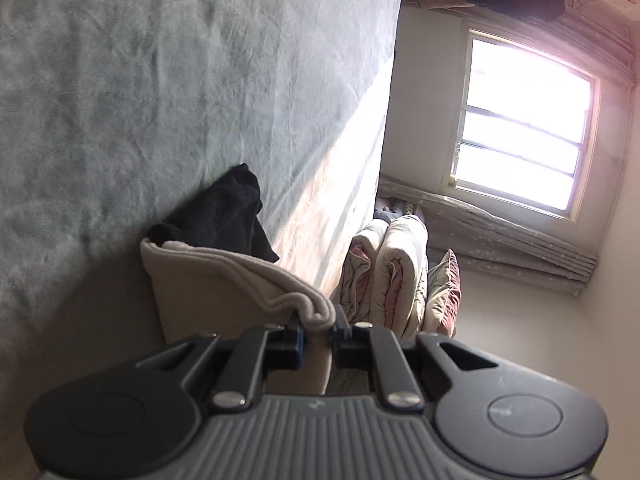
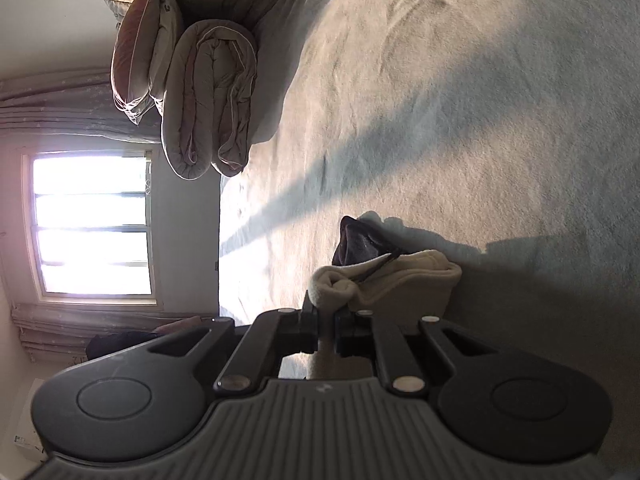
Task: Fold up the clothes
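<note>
Left tool [image 1: 316, 330], right tool [image 2: 326, 320] each clamped on beige garment [image 1: 224, 280] edge; bed [image 1: 160, 80] beyond.

A home bedroom is shown. A wide bed [image 1: 160, 100] covered by a pale sheet fills much of both views. A folded quilt [image 2: 208, 100] and a pillow [image 2: 134, 52] are stacked at one end. A bright window [image 1: 528, 128] is set in a plain wall, with gathered curtains [image 1: 520, 240] drawn to its sides.
</note>
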`<state>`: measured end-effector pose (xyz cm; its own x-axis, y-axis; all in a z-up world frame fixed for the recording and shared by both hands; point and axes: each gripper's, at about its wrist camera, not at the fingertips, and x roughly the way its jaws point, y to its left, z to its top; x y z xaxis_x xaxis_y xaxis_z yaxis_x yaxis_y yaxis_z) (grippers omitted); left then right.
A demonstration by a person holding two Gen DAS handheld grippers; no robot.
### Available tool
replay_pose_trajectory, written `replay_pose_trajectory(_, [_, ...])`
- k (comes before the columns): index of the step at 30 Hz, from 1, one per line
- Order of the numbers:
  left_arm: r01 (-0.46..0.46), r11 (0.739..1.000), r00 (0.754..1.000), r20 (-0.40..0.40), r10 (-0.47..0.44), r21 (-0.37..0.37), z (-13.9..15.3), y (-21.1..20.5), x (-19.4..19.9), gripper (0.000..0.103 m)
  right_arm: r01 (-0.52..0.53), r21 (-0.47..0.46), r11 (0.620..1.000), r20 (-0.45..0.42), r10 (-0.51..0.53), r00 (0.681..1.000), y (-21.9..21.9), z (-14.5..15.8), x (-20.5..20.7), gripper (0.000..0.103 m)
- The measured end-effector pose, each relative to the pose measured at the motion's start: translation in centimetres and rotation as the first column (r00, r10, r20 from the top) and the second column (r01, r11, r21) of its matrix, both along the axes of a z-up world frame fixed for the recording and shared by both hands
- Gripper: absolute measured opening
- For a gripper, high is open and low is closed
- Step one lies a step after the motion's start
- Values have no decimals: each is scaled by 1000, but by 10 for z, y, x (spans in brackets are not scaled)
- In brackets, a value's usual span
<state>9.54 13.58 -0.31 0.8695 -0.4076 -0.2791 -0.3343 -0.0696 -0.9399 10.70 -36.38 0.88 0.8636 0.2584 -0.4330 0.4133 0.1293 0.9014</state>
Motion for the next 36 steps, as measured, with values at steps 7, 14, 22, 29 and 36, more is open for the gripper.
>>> replay_pose_trajectory(7, [-26,995,998,-52,32,99,-11,-1,59,12,-20,-65,998,4,20,1000,9,-11,65,11])
replay_pose_trajectory(14, [12,979,998,-59,0,205,-38,0,113,12,-66,-163,984,18,70,997,18,-39,117,11])
replay_pose_trajectory(22, [47,900,998,5,-55,433,-43,21,137,48,-132,-145,981,181,157,971,-12,-55,139,39])
replay_pose_trajectory(29, [222,755,973,-94,-210,617,-27,43,131,82,-168,-289,942,130,212,968,-48,-43,109,51])
replay_pose_trajectory(36, [358,673,927,-164,-336,647,-23,49,104,84,-254,-318,913,58,286,956,-56,-53,71,53])
